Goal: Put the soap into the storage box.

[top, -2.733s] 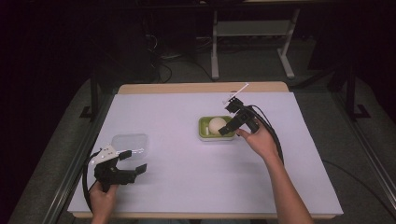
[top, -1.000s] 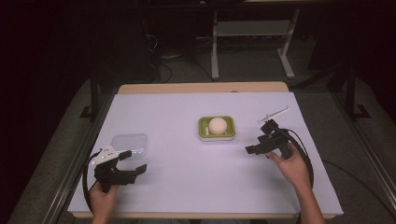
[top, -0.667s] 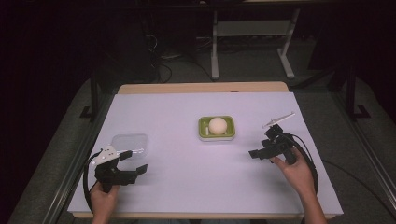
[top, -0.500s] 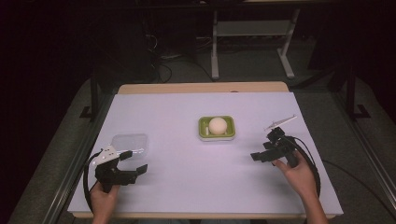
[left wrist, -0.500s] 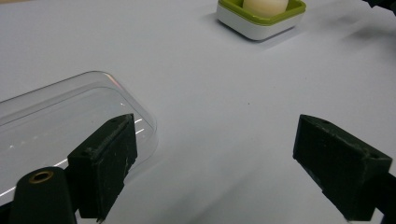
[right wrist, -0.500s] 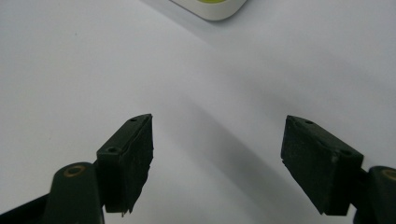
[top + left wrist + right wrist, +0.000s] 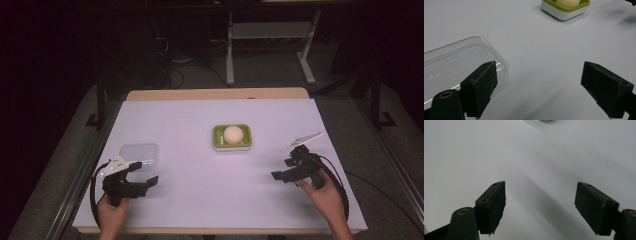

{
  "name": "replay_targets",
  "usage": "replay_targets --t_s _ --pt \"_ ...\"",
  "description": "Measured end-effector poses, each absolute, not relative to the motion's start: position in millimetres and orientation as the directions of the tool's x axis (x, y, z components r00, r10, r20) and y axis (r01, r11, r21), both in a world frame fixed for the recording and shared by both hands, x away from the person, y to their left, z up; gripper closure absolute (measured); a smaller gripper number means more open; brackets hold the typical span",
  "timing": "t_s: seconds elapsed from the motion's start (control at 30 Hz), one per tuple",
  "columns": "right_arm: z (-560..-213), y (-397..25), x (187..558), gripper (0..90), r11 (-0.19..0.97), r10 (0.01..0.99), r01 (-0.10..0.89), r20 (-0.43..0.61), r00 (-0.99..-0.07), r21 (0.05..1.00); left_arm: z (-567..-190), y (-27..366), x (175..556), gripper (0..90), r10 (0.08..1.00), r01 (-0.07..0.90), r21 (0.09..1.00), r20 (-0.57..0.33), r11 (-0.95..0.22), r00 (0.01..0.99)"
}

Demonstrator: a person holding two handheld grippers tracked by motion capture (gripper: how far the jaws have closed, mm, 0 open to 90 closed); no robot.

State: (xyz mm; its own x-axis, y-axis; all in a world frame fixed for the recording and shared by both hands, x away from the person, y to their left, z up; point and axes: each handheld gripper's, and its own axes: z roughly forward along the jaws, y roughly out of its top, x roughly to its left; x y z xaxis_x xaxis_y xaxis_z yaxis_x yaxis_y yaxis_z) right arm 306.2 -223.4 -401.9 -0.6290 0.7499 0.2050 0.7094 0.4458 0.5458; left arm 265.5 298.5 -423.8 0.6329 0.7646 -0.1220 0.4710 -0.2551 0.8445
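A green and white container [image 7: 232, 138] sits at the middle of the white table [image 7: 200, 125] with a pale round ball [image 7: 233, 134] in it. The container [image 7: 565, 8] also appears at the top of the left gripper view. A clear plastic lid [image 7: 139, 154] lies flat at the front left; the lid [image 7: 454, 65] is just beyond my left jaw. My left gripper [image 7: 142, 181] rests near the front left edge, open and empty. My right gripper [image 7: 281, 176] hovers low at the front right, open and empty, pointing toward the table's middle.
A wooden strip [image 7: 215, 94] runs along the table's far edge. Beyond it stand a white metal frame [image 7: 270, 37] and cables on a dark floor. Black rails [image 7: 395, 165] flank the table on both sides.
My right gripper has drawn back from the container to the front right of the table, leaving the ball in it. The left gripper has stayed still.
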Motion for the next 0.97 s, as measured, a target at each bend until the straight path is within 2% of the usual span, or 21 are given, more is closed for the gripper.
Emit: replay_targets --t_s 0.47,0.87,0.97 --pt "-416 -230 280 22.7 0.439 0.753 0.708 0.203 -0.625 0.553 -423 298 268 12.8 0.773 0.483 0.839 -0.127 -0.250 0.621" --pt "-423 -233 256 21.3 0.457 0.760 0.682 0.149 -0.633 0.571 -423 294 267 12.8 0.739 0.484 0.828 -0.133 -0.283 0.660" --pt "-423 -236 256 20.4 0.444 0.758 0.682 0.162 -0.632 0.580 -424 291 267 12.9 0.725 0.475 0.824 -0.120 -0.308 0.678"
